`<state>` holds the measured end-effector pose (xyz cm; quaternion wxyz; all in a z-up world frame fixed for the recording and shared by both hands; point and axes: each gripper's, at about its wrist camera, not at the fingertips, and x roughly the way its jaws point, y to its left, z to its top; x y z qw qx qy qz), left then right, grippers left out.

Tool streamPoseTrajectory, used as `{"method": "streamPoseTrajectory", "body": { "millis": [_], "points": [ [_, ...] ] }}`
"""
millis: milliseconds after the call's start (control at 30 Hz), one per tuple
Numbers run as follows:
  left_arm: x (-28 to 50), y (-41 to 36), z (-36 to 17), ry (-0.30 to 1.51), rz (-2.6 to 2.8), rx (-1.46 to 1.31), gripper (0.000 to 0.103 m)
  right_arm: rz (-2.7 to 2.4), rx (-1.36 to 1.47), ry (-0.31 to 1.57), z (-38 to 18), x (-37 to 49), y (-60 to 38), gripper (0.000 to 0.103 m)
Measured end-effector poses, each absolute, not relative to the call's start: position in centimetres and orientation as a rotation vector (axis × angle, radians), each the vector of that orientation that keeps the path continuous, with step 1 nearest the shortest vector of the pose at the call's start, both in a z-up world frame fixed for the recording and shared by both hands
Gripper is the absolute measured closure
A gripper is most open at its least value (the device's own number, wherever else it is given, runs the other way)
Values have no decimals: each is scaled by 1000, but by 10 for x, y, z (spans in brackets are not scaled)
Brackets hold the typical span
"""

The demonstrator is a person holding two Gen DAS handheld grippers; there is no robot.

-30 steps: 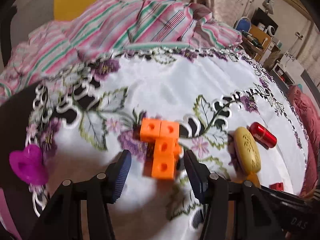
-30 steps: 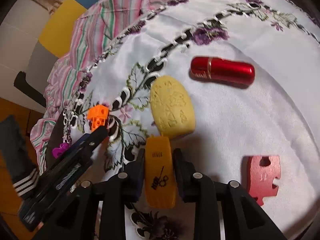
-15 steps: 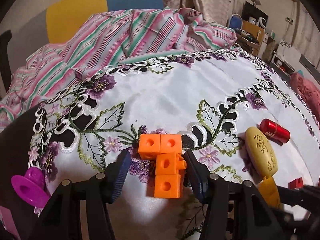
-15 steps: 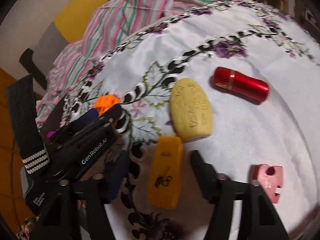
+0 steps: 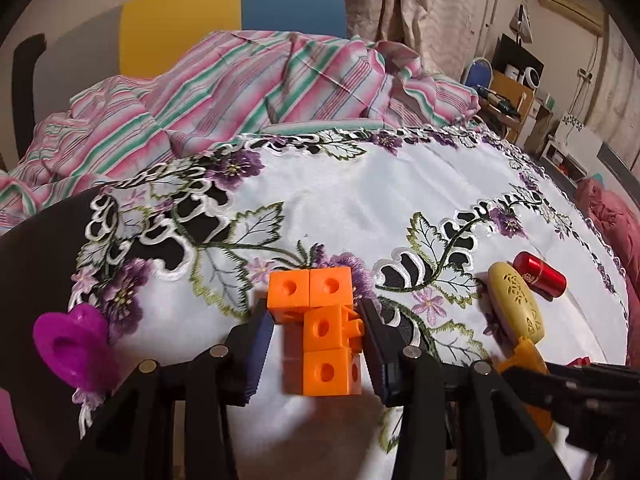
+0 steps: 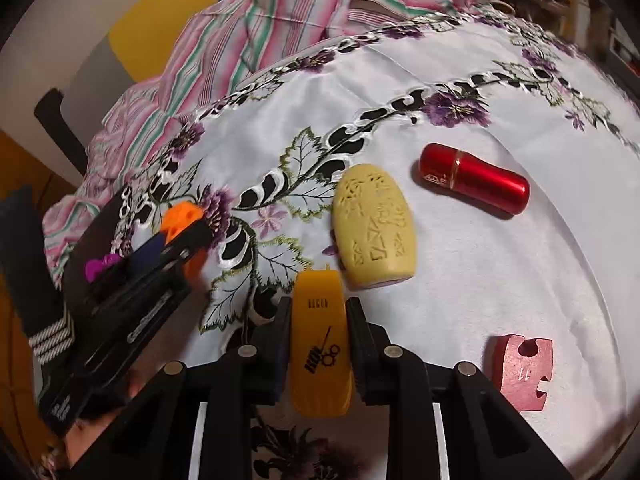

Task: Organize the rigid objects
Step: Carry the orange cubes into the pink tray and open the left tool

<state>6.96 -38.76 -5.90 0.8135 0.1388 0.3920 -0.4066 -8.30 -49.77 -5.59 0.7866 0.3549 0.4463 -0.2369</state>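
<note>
Half a second back the right gripper (image 6: 318, 346) stood spread around the orange plastic case (image 6: 320, 344); its black ribbed pads now press both long sides of that smooth, flat case, low in the centre of the right wrist view. The left gripper (image 5: 316, 344) has drawn in around the orange cube cluster (image 5: 320, 328), and its jaws are closing with the cluster between them: the right pad sits against the small peg on the cluster's side, while the left pad touches only the upper left cube.

That cluster is a set of hard, square blocks with round holes, low in the centre of the left view on the embroidered white tablecloth (image 5: 360, 208), whose satin surface carries purple flowers and cutwork leaves.

A glossy purple heart-shaped piece (image 5: 72, 344) lies at the lower left of the left view. At right, a pale yellow oval with carved patterns (image 5: 516, 304) lies near a shiny red metal cylinder (image 5: 540, 278).

Only the right view shows the pink jigsaw-like block (image 6: 524, 372) at lower right, matte and notched, and the printing on the case. Only the left view shows the cubes' faces; the right view catches just an orange corner behind the left gripper. A striped pink and green cloth (image 5: 248, 92) bunches along the top of both.
</note>
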Motion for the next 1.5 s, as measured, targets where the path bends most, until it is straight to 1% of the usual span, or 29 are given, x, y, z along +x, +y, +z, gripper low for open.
{"method": "streamPoseTrajectory", "body": {
  "millis": [500,800,1100,1500],
  "points": [
    [37,-349,-50,808,-857,291,60,-498,818,908,-52,-87,-502,77],
    [11,-321,-29,780,-886,229,60,-505,797,918,-52,-86,-501,77],
    [-3,-258,-12,783,-823,139,60,-468,698,900,-41,-77,-488,77],
    [4,-168,1,780,-692,28,60,-451,635,890,-34,-75,-479,77]
  ]
}}
